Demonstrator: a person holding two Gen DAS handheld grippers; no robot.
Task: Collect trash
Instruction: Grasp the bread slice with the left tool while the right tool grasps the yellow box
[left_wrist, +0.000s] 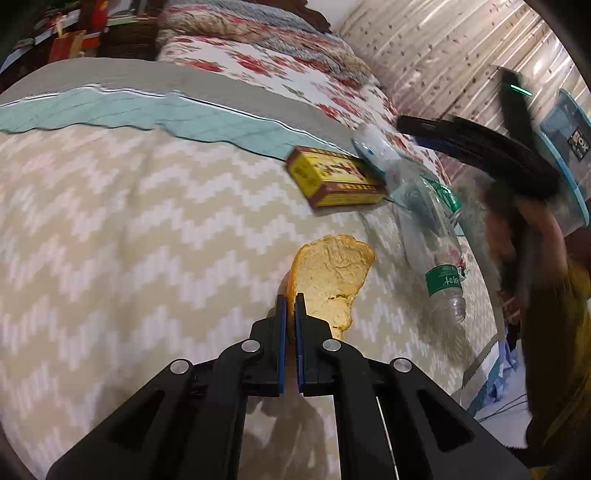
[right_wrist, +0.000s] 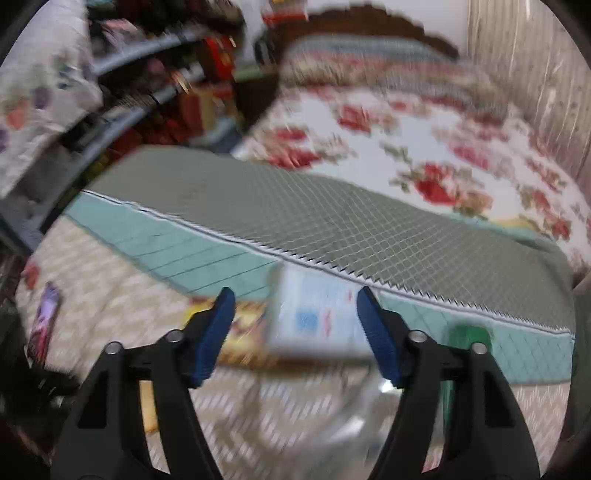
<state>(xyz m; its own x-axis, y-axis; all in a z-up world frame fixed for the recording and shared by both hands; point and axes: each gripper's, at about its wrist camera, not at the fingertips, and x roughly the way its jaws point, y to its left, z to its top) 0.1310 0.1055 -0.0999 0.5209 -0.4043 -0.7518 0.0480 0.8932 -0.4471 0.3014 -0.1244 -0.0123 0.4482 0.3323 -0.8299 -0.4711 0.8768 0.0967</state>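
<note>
Left gripper: your left gripper (left_wrist: 290, 306) has its blue pads pressed on the edge of the orange peel (left_wrist: 332, 280); the peel is pinched and seems raised a little above the bed (left_wrist: 110, 221), though I cannot tell this surely.
Right gripper: your right gripper (right_wrist: 295, 321) is spread wide and holds nothing; the view is blurred by motion.
Done: as I judge, only one piece of trash is in hand, and I see no piece already put away.
Left: the yellow box (left_wrist: 332, 181) and the plastic bottle (left_wrist: 436, 251) lie on the bed, well apart from the peel; a white-blue packet (right_wrist: 317, 317) lies between the right fingers' line of sight, just beside the yellow box.
Trash container: I see none for certain; a clear bin with a blue rim (left_wrist: 569, 158) stands at the right, but its use is only a guess.
Around: a phone (right_wrist: 44, 321) lies on the bed at the left edge; it is probably not trash.
In the way: the packet touches or overlaps the box, so you may catch both.
</note>
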